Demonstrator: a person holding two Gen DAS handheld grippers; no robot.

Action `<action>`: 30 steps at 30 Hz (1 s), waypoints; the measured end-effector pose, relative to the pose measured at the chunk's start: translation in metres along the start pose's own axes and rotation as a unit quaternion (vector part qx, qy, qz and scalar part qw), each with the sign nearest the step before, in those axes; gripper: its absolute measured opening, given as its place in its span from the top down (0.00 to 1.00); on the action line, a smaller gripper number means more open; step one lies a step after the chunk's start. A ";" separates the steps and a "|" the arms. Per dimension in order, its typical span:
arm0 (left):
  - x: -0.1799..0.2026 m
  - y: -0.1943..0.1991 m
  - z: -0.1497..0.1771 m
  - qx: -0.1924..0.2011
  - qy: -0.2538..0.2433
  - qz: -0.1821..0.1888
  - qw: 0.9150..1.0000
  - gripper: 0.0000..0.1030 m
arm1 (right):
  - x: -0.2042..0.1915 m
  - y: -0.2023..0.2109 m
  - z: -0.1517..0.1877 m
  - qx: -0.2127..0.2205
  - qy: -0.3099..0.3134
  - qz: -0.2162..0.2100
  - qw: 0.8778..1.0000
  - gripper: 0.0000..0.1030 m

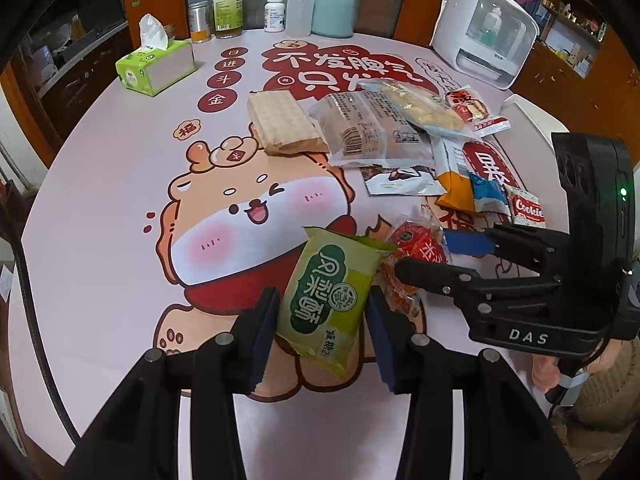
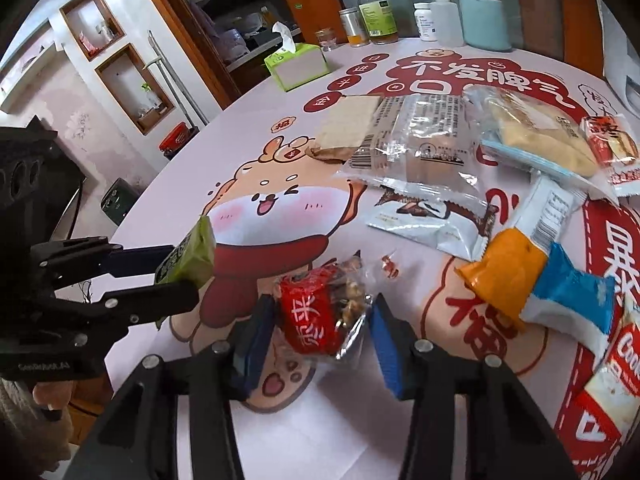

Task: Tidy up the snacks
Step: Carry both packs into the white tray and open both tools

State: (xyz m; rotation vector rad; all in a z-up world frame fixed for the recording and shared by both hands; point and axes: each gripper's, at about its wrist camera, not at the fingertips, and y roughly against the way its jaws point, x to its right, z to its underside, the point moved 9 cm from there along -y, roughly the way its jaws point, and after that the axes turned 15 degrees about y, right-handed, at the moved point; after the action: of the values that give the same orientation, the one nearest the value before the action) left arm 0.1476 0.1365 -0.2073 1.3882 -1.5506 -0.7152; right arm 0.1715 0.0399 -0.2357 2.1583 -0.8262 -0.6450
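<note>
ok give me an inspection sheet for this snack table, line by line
Surface: round table with cartoon print.
Job's things: green snack pack held off the table; red snack pack; loose snack pile.
Clutter: tissue box, bottles, white appliance.
Grippers: left gripper shut on the green snack pack; right gripper around the red snack pack, grip unclear.
Cables: black cable at the table edge.
Surroundings: wooden cabinets.

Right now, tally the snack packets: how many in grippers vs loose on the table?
In left gripper: 1, green packet
In right gripper: 1, red packet
Loose on table: 8, incl. wafer pack, orange-white packet, blue packet, Cookie packet
Total: 10
</note>
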 end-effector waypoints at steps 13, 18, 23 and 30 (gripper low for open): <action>0.091 0.059 -0.001 0.039 -0.073 0.045 0.996 0.59 | 0.015 0.141 0.010 0.109 -0.015 0.107 0.988 0.54; 0.163 0.080 -0.004 0.057 -0.129 0.078 0.987 0.59 | 0.049 0.206 0.024 0.150 -0.048 0.172 0.972 0.54; 0.244 0.096 -0.008 0.073 -0.183 0.118 0.973 0.59 | 0.087 0.278 0.045 0.189 -0.098 0.245 0.946 0.53; 0.343 0.113 -0.018 0.098 -0.228 0.162 0.955 0.58 | 0.132 0.360 0.071 0.211 -0.154 0.336 0.905 0.53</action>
State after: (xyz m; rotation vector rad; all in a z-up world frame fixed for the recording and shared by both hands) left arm 0.1285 -0.1701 -0.0170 1.1074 -2.2039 -0.7220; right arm 0.0856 -0.2778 -0.0273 1.9384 -1.9171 -0.4673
